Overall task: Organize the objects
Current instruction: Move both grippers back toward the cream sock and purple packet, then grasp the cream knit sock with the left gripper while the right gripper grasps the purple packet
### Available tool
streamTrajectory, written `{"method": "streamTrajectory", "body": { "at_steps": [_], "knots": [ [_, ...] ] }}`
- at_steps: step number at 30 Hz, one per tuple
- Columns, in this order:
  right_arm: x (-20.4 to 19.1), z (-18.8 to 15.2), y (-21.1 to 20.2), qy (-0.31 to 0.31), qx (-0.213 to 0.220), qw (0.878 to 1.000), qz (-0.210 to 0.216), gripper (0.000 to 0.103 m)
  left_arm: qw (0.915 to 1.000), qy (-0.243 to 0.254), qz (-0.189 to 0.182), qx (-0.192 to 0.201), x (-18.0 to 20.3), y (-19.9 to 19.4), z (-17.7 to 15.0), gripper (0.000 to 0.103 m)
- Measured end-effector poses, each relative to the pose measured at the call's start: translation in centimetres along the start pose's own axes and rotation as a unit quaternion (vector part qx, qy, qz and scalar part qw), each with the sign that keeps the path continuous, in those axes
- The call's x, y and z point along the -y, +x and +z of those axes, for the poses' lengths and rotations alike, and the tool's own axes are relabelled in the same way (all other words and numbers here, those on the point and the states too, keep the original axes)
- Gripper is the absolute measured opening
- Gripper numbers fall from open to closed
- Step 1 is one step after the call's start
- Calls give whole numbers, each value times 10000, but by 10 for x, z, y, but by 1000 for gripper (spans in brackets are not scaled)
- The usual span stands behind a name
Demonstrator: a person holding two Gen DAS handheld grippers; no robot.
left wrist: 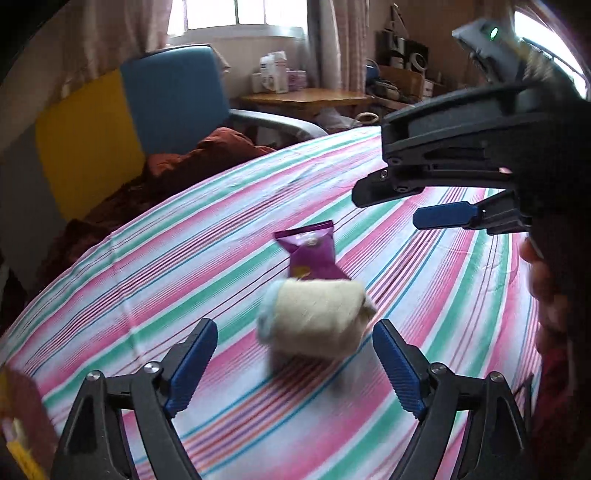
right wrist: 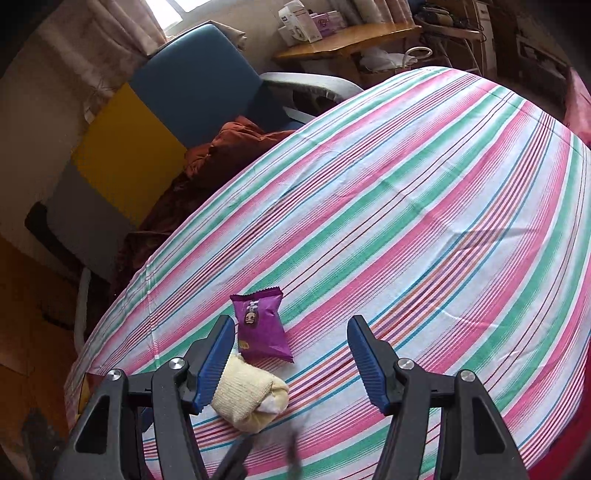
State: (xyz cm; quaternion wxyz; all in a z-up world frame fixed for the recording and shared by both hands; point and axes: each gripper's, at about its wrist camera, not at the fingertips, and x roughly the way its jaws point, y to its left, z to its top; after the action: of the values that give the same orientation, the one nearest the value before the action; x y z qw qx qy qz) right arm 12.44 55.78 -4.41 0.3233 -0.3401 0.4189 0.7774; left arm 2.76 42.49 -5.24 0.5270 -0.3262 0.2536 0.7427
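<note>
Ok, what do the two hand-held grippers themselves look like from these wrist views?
Both look alike. The left hand-held gripper has black angular plastic finger arms with silver bolt heads and ribbed blue pads. The right hand-held gripper has the same build; seen side-on from the left wrist view, it carries a grey unit with a small green light on top. No cables or sleeves are clearly visible.

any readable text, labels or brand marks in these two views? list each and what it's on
No text can be read in either view.
Purple snack packet: a small cartoon face and pale print above it, too small to read.
Same packet in the left wrist view: blurred.
White boxes on the wooden desk: dark and pink print, too small to read.
Cream rolled sock: no markings visible.
</note>
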Motion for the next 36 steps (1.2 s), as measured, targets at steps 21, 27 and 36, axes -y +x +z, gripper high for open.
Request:
{"method": "streamTrajectory", "body": {
  "at_steps": [21, 27, 36],
  "knots": [
    [-31, -16, 40, -1002, -743, 9906, -560, 64, 9909, -1309, -248, 213, -24, -25, -72, 64],
    [-35, -13, 48, -1046, -721, 9903, -564, 64, 9922, -1216, -214, 195, -20, -19, -76, 64],
    [-41, -15, 53, -1031, -741, 9908, -463, 64, 9913, -1268, -272, 214, -23, -20, -80, 65]
  ]
}}
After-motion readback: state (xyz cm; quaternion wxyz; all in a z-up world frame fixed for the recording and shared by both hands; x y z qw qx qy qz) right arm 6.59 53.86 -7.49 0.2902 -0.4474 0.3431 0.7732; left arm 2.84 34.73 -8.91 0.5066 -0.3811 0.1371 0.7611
